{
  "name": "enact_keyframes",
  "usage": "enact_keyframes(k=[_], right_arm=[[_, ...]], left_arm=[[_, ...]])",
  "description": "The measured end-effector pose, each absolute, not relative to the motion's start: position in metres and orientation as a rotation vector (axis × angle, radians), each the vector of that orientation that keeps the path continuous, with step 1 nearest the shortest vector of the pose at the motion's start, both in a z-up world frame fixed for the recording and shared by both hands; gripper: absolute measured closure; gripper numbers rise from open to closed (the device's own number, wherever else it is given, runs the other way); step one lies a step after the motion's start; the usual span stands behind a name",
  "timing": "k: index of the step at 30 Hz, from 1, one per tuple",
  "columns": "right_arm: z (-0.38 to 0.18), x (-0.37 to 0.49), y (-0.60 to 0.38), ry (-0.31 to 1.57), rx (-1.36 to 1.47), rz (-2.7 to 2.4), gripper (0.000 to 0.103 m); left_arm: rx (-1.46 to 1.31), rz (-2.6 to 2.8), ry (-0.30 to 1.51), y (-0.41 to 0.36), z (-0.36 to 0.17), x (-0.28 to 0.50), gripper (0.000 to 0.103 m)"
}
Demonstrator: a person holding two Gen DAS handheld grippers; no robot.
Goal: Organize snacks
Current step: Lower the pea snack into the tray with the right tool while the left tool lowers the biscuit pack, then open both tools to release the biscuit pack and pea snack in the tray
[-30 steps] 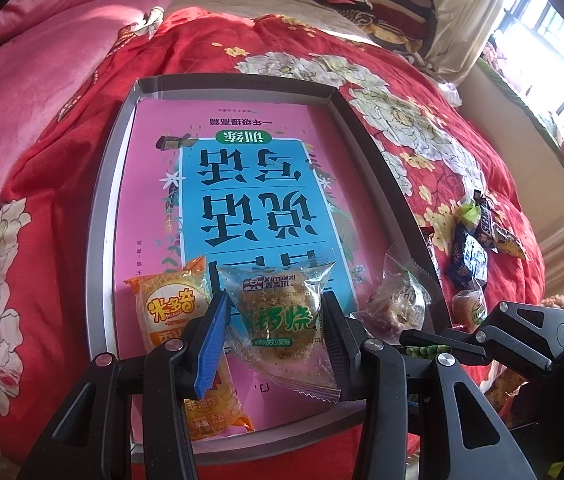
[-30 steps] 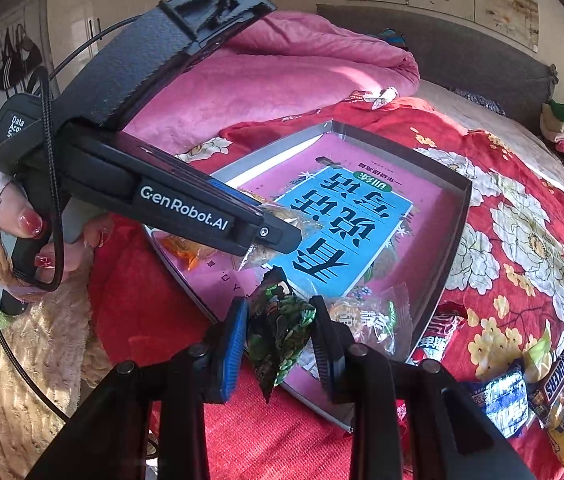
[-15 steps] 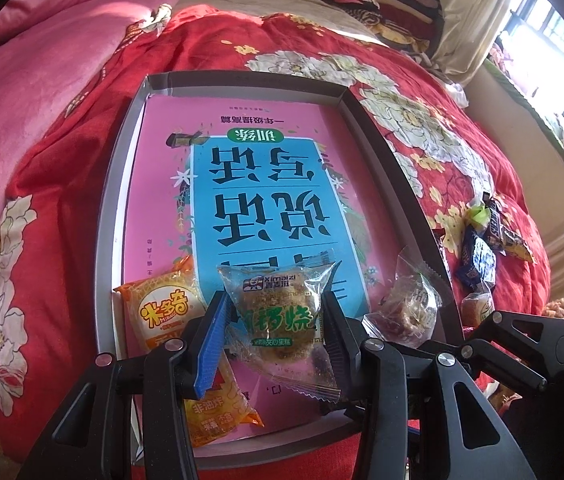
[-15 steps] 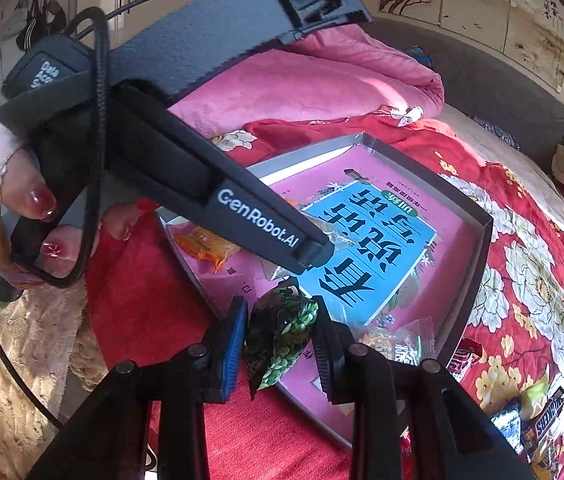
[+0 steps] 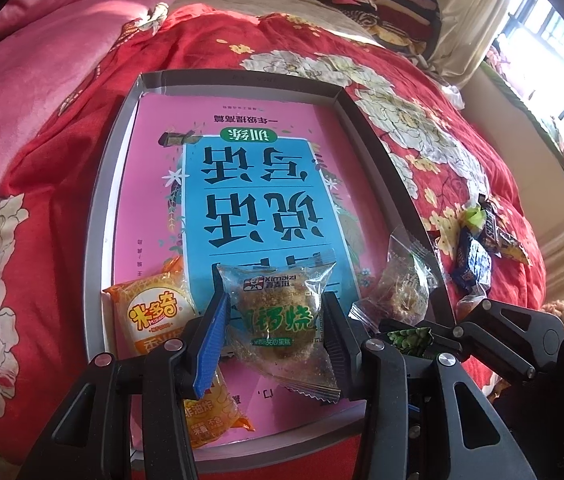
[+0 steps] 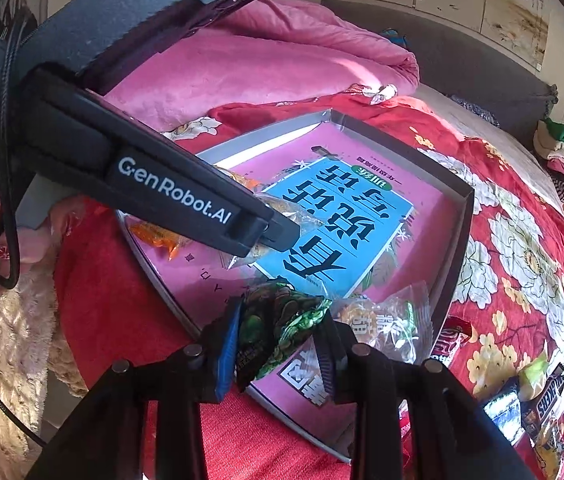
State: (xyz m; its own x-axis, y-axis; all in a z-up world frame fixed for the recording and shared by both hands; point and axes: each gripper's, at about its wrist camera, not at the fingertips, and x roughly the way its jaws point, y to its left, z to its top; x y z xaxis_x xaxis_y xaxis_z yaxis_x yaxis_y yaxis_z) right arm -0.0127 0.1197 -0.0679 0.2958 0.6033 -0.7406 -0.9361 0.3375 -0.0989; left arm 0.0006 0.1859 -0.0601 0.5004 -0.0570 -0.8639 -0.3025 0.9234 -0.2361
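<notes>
Left gripper (image 5: 276,334) clenched on clear cake packet (image 5: 278,320), held over near end of grey tray (image 5: 100,216); long axis along fingers. Right gripper (image 6: 280,344) clenched on green packet (image 6: 278,328) over tray's near corner; set-down spot judged directly below.

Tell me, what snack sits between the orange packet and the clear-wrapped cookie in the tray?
The clear-wrapped brown pastry with green lettering, pinched by the left hand-held gripper, sits between the orange snack packet and the clear-wrapped round cookie, as the left wrist view shows.

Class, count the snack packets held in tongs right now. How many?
2. The clear cake packet is in the left tongs over the grey tray; the green packet is in the right tongs at that tray's near edge.
</notes>
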Motion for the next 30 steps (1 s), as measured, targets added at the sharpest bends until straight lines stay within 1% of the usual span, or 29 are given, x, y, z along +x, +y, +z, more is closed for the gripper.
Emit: enact_keyframes(k=[11,18,25,30], right_arm=[[-0.064,-0.013,0.113,0.664,-0.584,1.080,0.068],[-0.059,-0.013,0.109,0.652,-0.567,1.072,0.061],[-0.052,-0.012,0.103,0.638,-0.536,1.067,0.059],[-0.049,-0.013,0.103,0.631,-0.534,1.072,0.057]], left_arm=[[-0.394,0.150,1.030,0.186,-0.059,0.001,0.054],[-0.406,0.156,1.019,0.190,-0.058,0.000,0.052],[-0.402,0.157,1.003,0.190,-0.054,-0.001,0.049],[-0.410,0.155,0.985,0.191,-0.050,0.000,0.049]])
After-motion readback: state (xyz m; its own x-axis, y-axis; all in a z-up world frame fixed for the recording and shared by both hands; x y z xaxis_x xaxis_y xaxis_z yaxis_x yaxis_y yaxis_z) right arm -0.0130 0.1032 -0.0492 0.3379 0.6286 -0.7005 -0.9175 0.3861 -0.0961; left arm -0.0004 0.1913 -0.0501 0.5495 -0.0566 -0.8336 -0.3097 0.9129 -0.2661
